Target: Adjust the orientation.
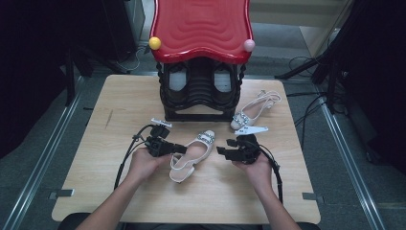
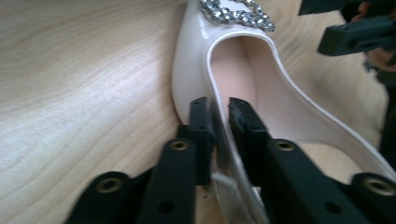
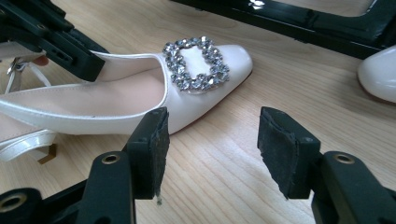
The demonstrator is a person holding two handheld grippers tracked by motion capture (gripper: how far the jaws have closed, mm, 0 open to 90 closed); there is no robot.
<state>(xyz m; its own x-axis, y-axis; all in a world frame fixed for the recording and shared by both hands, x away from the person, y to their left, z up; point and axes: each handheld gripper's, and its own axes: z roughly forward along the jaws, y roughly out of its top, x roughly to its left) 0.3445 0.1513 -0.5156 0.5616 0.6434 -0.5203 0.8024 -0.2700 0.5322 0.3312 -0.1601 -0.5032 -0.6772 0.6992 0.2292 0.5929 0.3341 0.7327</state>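
Observation:
A white slingback shoe with a rhinestone buckle lies on its sole in the middle of the wooden table, toe pointing away from me. My left gripper is at the shoe's left side. In the left gripper view its jaws straddle the thin side wall of the shoe, with a slight gap at the pads. My right gripper hovers just right of the shoe, jaws wide apart. In the right gripper view the gripper has nothing between its jaws, and the shoe lies just beyond its left jaw.
A second white shoe lies at the back right, near a black shoe rack with a red wavy top. The rack's base is close behind the shoes. Bare wood stretches left and toward me.

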